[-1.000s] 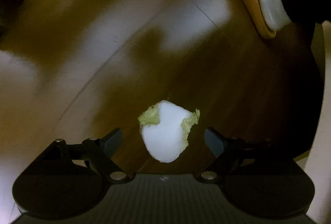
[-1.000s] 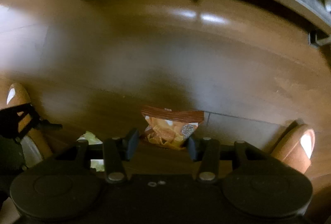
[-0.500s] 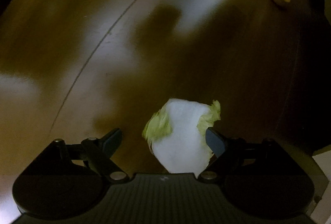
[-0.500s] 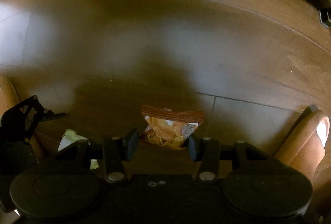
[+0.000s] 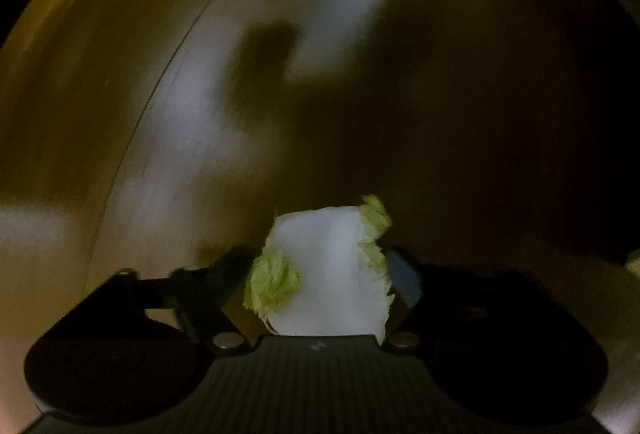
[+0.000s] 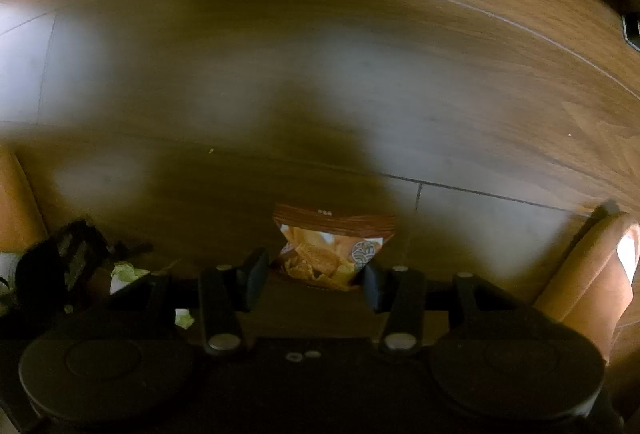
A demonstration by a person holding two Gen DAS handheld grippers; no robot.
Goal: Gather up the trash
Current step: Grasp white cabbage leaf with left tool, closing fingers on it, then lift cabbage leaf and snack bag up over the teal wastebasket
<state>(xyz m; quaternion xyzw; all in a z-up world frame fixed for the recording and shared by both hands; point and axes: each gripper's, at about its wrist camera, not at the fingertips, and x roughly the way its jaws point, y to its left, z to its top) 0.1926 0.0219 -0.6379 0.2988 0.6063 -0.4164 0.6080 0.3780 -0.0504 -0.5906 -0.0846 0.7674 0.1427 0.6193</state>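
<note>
- The brown wooden plank floor (image 6: 460,85) fills both views and is glossy with pale glare patches. In my judgement a thing pinched against it could skid out from between the pads instead of lifting.
- The left gripper (image 5: 320,274) sits at the bottom centre of its view, pointing down at the floor. Its jaws are closing about midway, with the torn white cabbage leaf piece with green frilly edges (image 5: 328,274) between them. The right-hand pad looks to touch the leaf's edge. The left-hand pad is blurred, and I cannot tell whether it presses yet.
- The leaf lies on the floor at lower centre of the left wrist view, and looks limp and thin. The risk, as I judge it, is that the jaws fold or tear the frilly edge, or close above it and catch nothing.
- The right gripper (image 6: 316,278) is at the bottom centre of its view. Its jaws are half open and clenched on the small orange and brown crisp packet (image 6: 332,250), which hangs between the pads. The hold is on the packet's lower end only, so I judge a jolt could let it slip.
- Small green leaf scraps (image 6: 128,271) lie at the lower left of the right wrist view and could be missed.
</note>
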